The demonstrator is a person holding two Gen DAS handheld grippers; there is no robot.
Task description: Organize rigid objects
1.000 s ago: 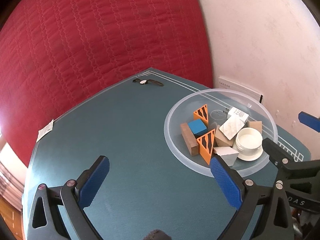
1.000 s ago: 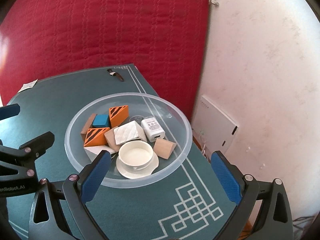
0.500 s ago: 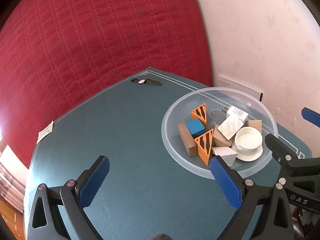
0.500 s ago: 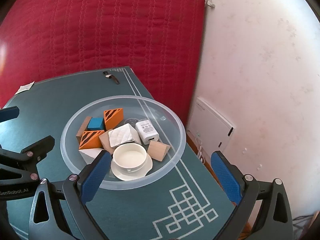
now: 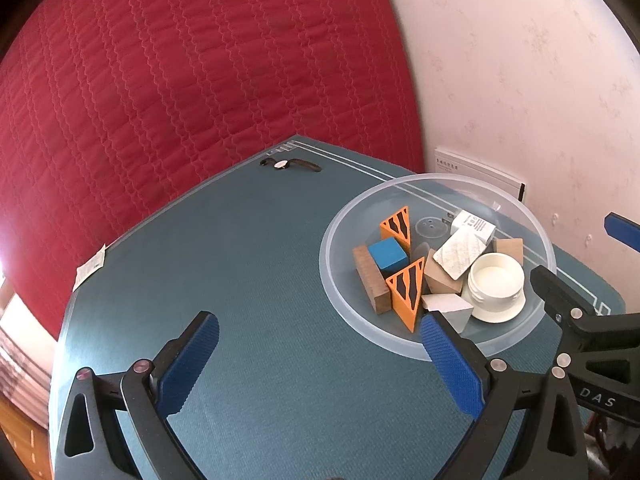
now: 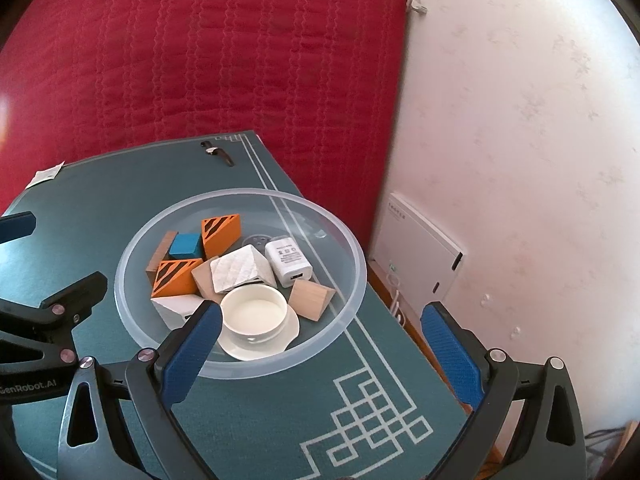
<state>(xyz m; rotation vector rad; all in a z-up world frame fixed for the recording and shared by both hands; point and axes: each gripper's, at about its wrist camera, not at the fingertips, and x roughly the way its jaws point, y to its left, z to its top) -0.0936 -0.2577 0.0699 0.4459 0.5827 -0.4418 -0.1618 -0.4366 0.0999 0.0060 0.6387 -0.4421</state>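
At one o'clock of the left gripper (image 5: 318, 354), at eleven of the right gripper (image 6: 320, 340), sits the clear bowl (image 6: 344, 312) of blocks; both grippers' jaws gape, empty.

Both open grippers, left gripper (image 5: 318, 344) and right gripper (image 6: 320, 332), are pulling back from the filled bowl (image 6: 352, 300) near the table's (image 5: 248, 264) right edge.

Each camera sits behind its own gripper, looking forward and down along the two blue fingers at the tabletop (image 5: 260, 280). The left wrist view has the clear bowl (image 5: 340, 216) ahead to its right; the right wrist view has it just ahead, nearer. Both share the bowl, the wristwatch (image 6: 218, 153) beyond — and each other's gripper at the frame edge.
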